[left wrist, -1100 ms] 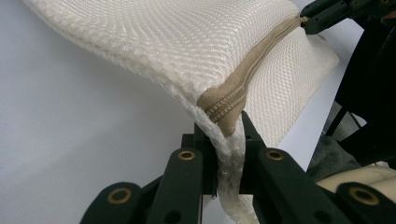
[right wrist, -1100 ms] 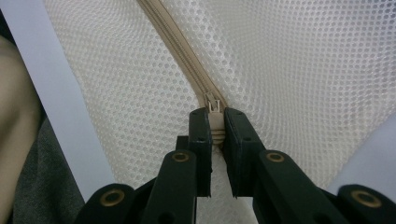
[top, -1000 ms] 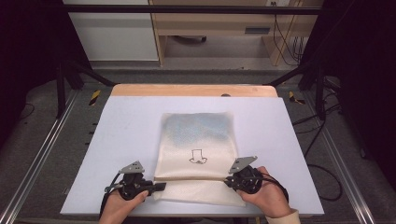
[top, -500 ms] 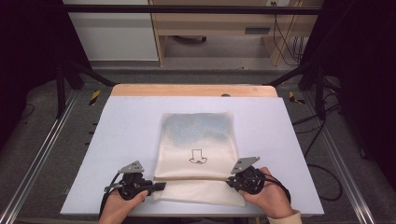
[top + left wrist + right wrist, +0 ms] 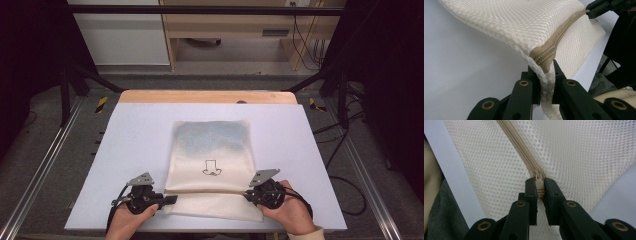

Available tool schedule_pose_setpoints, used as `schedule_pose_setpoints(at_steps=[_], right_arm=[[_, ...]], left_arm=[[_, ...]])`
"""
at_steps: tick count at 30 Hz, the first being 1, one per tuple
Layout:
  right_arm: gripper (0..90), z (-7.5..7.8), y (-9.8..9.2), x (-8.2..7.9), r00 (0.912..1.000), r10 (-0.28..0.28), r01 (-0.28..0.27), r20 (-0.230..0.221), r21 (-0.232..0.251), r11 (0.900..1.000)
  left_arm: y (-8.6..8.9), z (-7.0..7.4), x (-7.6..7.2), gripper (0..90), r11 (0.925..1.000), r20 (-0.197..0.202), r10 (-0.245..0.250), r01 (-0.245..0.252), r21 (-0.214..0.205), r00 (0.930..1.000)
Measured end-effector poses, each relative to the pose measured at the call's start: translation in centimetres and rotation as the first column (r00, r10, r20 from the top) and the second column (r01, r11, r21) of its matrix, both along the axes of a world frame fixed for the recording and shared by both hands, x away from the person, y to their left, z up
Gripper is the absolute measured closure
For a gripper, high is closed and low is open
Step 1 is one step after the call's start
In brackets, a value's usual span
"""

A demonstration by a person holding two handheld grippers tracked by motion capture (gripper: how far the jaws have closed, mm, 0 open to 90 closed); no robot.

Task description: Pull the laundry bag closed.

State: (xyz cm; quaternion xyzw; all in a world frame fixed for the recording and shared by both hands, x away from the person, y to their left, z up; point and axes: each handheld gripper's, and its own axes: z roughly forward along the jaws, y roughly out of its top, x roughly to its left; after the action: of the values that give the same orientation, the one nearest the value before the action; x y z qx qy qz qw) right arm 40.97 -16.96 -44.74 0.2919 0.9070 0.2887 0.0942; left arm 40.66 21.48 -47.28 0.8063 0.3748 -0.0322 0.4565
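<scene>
High view: mesh bag (image 5: 212,165) stretched between both grippers, left (image 5: 167,200) clamping its edge, right (image 5: 248,196) its zipper pull (image 5: 538,178)

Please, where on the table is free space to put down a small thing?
Bare table lies left of the mesh bag, right of it, and beyond it toward the wooden edge. The near edge is crowded: left gripper and right gripper pinch the bag there.

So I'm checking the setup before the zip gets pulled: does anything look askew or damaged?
Nothing stands out. The mesh bag lies flat and square on the table. The left claw pinches its zipper end, the right claw grips the zipper pull. No tears show.
</scene>
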Motion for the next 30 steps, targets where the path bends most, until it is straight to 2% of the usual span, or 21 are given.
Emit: schedule_pose_setpoints(at_steps=[14, 21, 30], right_arm=[[82.0, -0.21, 0.15, 0.14, 1.0000, 0.006, -0.006, 0.006, -0.004, 1.0000], [81.9, -0.28, -0.02, 0.19, 1.0000, -0.003, 0.003, 0.000, 0.016, 0.9999], [82.0, -0.41, -0.13, 0.21, 0.9999, -0.014, 0.014, -0.010, -0.002, 0.9999]], left_arm=[[0.04, 0.02, 0.08, 83.4, 1.0000, 0.006, 0.006, -0.006, 0.007, 1.0000], [0.01, 0.10, 0.06, 83.4, 1.0000, 0.008, 0.005, -0.005, 0.005, 1.0000], [0.11, 0.14, 0.06, 83.3, 1.0000, 0.008, 0.006, -0.006, 0.003, 0.9999]])
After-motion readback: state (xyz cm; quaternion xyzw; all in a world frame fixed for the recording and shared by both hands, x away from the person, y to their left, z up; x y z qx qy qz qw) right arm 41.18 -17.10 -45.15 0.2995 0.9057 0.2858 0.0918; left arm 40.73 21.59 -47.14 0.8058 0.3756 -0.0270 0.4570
